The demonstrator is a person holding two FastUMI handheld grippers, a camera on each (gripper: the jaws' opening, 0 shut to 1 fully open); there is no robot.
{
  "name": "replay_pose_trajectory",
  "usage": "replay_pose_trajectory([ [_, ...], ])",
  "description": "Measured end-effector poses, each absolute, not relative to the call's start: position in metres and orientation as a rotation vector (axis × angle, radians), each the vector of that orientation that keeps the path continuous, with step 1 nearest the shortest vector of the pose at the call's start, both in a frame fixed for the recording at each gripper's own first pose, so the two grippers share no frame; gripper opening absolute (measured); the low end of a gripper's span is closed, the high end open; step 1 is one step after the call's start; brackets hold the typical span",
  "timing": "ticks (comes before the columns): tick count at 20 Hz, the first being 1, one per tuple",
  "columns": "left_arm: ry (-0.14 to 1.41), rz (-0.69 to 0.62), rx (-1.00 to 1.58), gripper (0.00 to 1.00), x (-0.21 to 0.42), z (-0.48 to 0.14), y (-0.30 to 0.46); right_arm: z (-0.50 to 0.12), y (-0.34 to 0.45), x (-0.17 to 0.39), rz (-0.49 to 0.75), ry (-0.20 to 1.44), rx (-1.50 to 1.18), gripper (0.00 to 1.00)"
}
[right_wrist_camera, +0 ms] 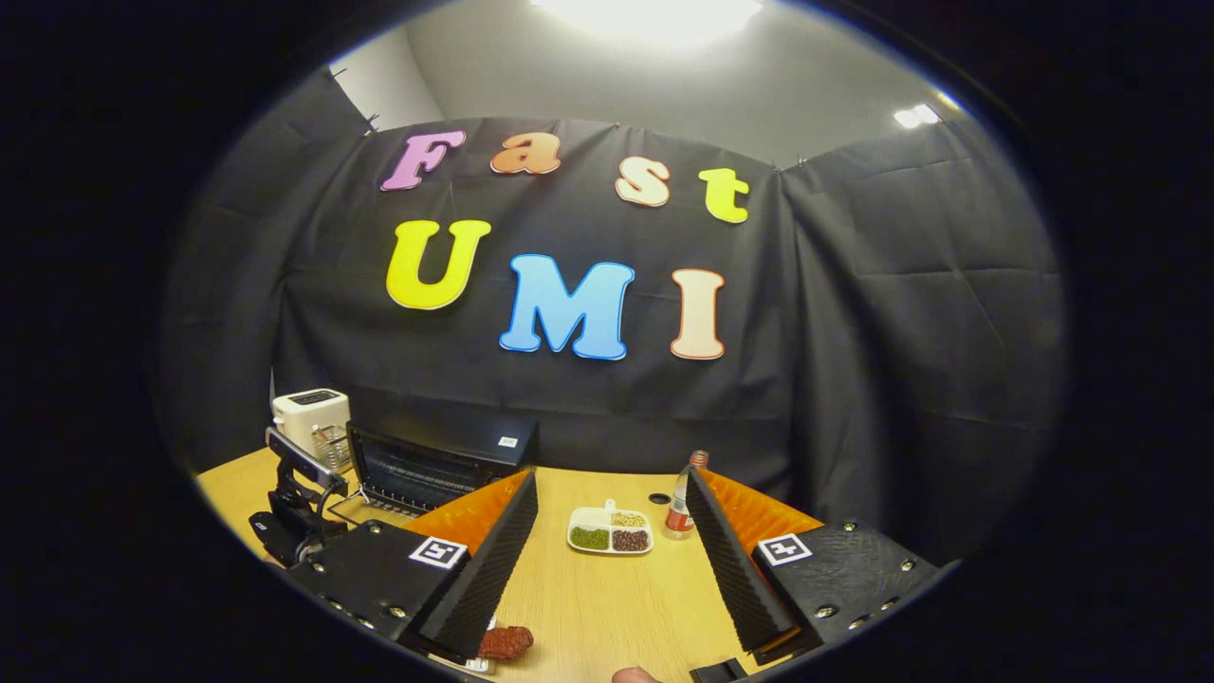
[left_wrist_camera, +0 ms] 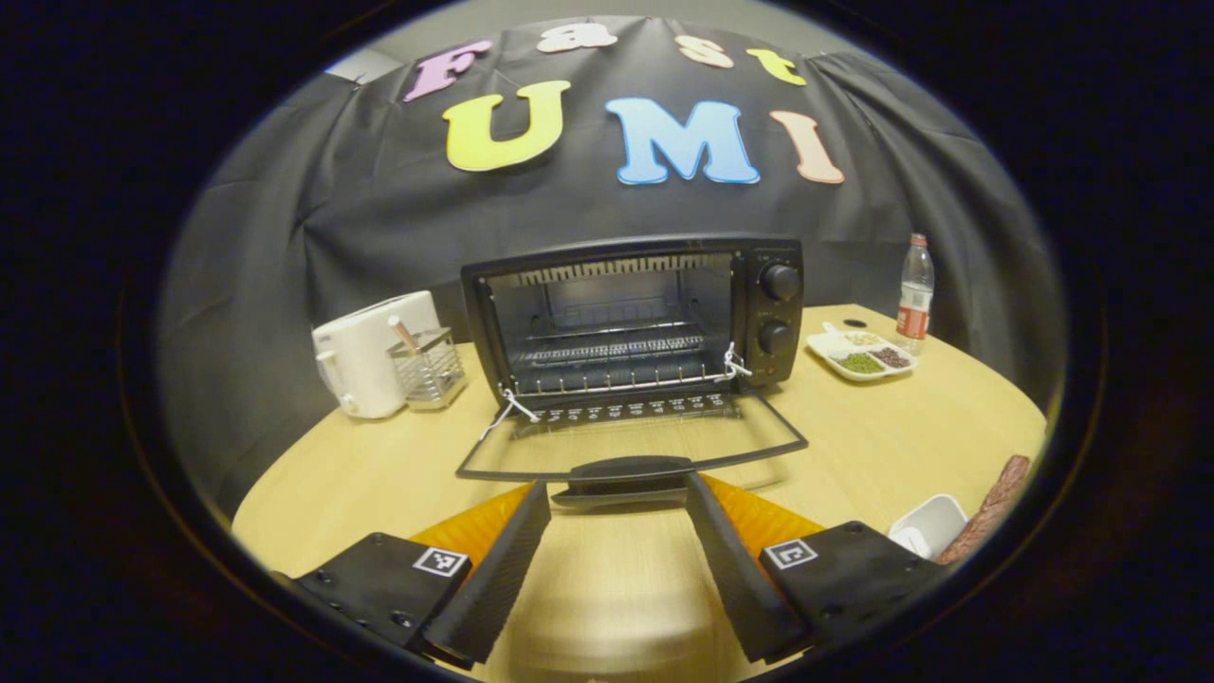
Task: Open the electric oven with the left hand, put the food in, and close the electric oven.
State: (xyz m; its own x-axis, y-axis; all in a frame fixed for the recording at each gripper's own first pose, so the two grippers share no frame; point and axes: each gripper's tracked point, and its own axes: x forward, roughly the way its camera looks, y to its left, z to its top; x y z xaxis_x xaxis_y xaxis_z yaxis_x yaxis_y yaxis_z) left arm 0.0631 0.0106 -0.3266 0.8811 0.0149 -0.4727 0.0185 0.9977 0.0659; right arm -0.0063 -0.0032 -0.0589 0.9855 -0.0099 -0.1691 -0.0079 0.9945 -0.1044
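Standing mid-desk (left_wrist_camera: 398, 465): oven (left_wrist_camera: 635, 318), door (left_wrist_camera: 631, 441) lying fully down, handle (left_wrist_camera: 631, 470) sitting between left gripper (left_wrist_camera: 616, 560) fingers, spread wide, gripping nothing. Lying under right gripper (right_wrist_camera: 612, 560), also gaping empty: food (right_wrist_camera: 505, 642) on tray.

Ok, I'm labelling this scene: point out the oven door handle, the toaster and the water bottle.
oven door handle (left_wrist_camera: 630, 469): left gripper view, middle of the bar.
toaster (left_wrist_camera: 365, 356): left gripper view, front face.
water bottle (left_wrist_camera: 914, 299): left gripper view, its body.
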Motion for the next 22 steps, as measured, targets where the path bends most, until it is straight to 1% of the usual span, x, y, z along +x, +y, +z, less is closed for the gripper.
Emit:
replay_pose_trajectory([
  [4,0.394,0.049,0.049,0.97,0.033,-0.257,0.02,-0.076,0.004,-0.007,0.081,0.198,-0.049,0.96],
  [7,0.299,0.068,0.049,1.0,0.015,-0.198,0.023,-0.101,0.016,-0.007,0.159,0.254,-0.021,0.96],
  [8,0.27,0.075,0.051,0.97,0.01,-0.181,0.023,-0.108,0.017,-0.008,0.175,0.273,-0.014,0.96],
  [10,0.225,0.08,0.059,1.0,0.0,-0.151,0.023,-0.122,0.021,-0.008,0.203,0.31,0.008,0.96],
  [11,0.202,0.084,0.065,1.0,-0.006,-0.136,0.024,-0.13,0.023,-0.009,0.217,0.332,0.023,0.96],
  [12,0.18,0.091,0.072,0.97,-0.012,-0.123,0.026,-0.138,0.026,-0.011,0.236,0.355,0.044,0.96],
  [13,0.153,0.099,0.077,1.0,-0.018,-0.11,0.029,-0.147,0.029,-0.013,0.25,0.381,0.066,0.96],
  [14,0.132,0.107,0.083,1.0,-0.023,-0.097,0.03,-0.156,0.032,-0.016,0.267,0.409,0.09,0.96],
  [15,0.117,0.115,0.087,0.97,-0.029,-0.085,0.032,-0.165,0.034,-0.018,0.277,0.44,0.115,0.96],
  [17,0.089,0.128,0.095,0.97,-0.039,-0.068,0.033,-0.184,0.034,-0.023,0.292,0.501,0.162,0.96],
  [18,0.079,0.135,0.096,1.0,-0.044,-0.061,0.035,-0.195,0.037,-0.027,0.302,0.538,0.18,0.96],
  [22,0.057,0.159,0.104,1.0,-0.053,-0.045,0.041,-0.229,0.041,-0.034,0.324,0.647,0.212,0.96],
])
